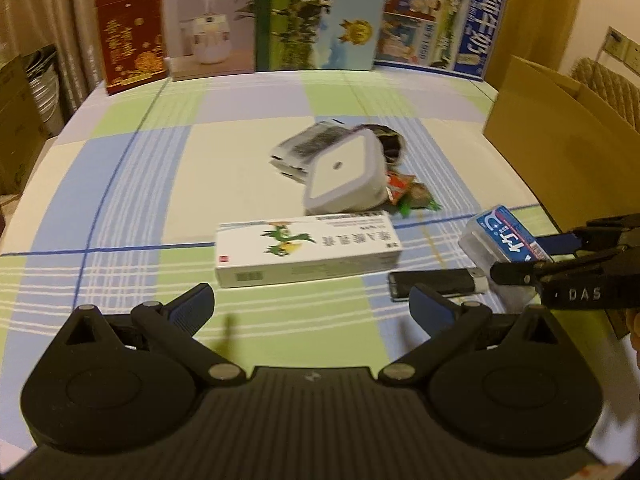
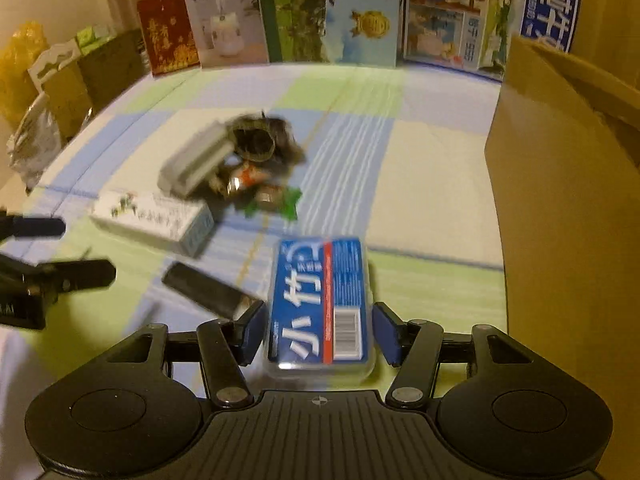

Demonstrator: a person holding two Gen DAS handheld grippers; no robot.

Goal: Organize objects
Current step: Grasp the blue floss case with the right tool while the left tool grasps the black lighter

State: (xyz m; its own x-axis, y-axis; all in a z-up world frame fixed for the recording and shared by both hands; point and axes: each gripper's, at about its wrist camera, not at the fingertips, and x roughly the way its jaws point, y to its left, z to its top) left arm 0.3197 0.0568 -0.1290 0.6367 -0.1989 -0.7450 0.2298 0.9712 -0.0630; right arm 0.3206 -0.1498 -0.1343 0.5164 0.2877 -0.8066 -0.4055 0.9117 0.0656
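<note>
Blue-labelled clear plastic case (image 2: 320, 304) lying on checked desk (image 2: 420, 196), between right tongs (image 2: 320, 334), pads just beside both flanks, contact unclear. Left tongs (image 1: 316, 304) wide open, empty; black USB stick (image 1: 434, 282) at two o'clock.

Both fisheye views sit low over the near edge of the bench (image 1: 120, 184), tilted down and facing its far edge, where a row of upright boxes (image 1: 208, 28) stands. The right view is close above a blue-labelled case (image 2: 320, 304). Both views share that case, the middle clutter and the far boxes.
</note>
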